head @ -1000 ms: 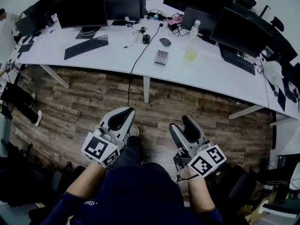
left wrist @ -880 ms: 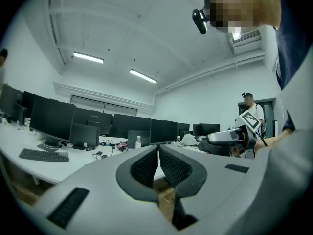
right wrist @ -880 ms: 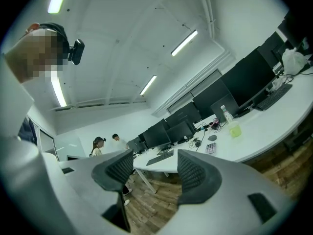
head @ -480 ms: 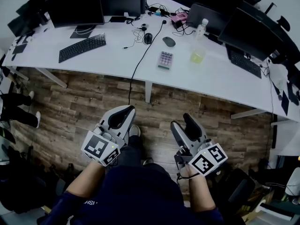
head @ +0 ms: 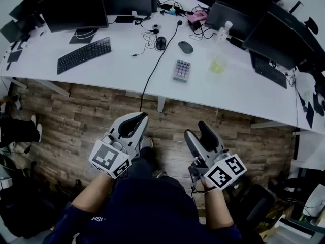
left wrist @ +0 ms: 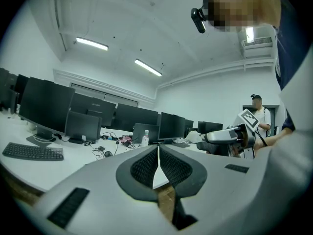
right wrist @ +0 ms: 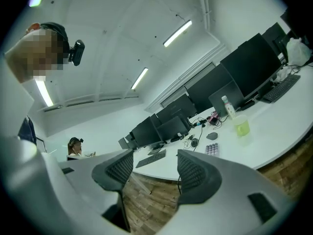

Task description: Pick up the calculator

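Observation:
The calculator [head: 182, 70], small and grey with rows of purple keys, lies flat on the white desk [head: 122, 65] near its front edge; it also shows small in the right gripper view as the calculator [right wrist: 211, 149]. Both grippers hang low over the wooden floor, well short of the desk. My left gripper [head: 133, 124] has its jaws pressed together with nothing between them [left wrist: 158, 156]. My right gripper [head: 199, 134] stands open and empty [right wrist: 155, 169].
Near the calculator lie a grey mouse [head: 186, 47], a black mouse [head: 161, 43], a black cable [head: 152, 74], a cup of yellow-green liquid [head: 219, 64] and a bottle [head: 224, 30]. A keyboard [head: 84, 54] and monitors [head: 71, 9] stand further left. Another person [right wrist: 76, 147] stands far off.
The head view has drifted so the desk and calculator sit slightly lower and to the right in frame. Both grippers have kept their place and jaw state.

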A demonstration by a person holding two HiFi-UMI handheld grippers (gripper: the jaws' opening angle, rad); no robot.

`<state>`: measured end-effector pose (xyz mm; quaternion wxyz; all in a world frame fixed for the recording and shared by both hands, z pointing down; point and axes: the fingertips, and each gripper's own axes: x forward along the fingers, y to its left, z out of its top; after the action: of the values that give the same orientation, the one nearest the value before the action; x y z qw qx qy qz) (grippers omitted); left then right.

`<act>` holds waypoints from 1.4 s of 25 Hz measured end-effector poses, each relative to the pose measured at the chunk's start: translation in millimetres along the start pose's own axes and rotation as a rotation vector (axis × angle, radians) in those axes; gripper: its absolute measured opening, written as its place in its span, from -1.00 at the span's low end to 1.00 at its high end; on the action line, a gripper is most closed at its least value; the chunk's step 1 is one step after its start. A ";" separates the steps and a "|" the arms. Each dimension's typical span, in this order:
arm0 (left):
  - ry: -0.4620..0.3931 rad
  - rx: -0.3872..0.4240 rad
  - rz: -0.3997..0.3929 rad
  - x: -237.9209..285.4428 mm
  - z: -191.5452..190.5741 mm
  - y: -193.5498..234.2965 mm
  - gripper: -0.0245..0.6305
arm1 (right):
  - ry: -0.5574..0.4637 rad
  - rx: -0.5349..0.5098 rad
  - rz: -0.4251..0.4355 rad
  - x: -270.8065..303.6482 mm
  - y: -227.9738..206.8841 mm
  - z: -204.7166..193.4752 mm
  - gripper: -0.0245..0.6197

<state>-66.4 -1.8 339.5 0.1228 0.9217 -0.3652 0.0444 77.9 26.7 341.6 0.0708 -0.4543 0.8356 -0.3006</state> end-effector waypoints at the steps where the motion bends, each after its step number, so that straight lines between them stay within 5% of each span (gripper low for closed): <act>1: 0.003 -0.002 -0.004 3.7 0.9 5.0 -0.82 | 0.000 0.001 -0.004 5.5 -1.7 2.2 -0.04; 22: 0.054 -0.010 -0.073 70.4 12.2 110.6 -0.82 | -0.006 0.019 -0.098 114.9 -44.9 32.7 -0.04; 35: 0.097 -0.015 -0.074 87.1 -3.5 149.1 -0.82 | 0.021 0.079 -0.163 150.3 -80.9 10.2 -0.04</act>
<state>-104.8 -163.4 386.7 0.1486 0.9305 -0.3248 0.0817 53.1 -131.2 402.4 0.0550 -0.5142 0.7843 -0.3428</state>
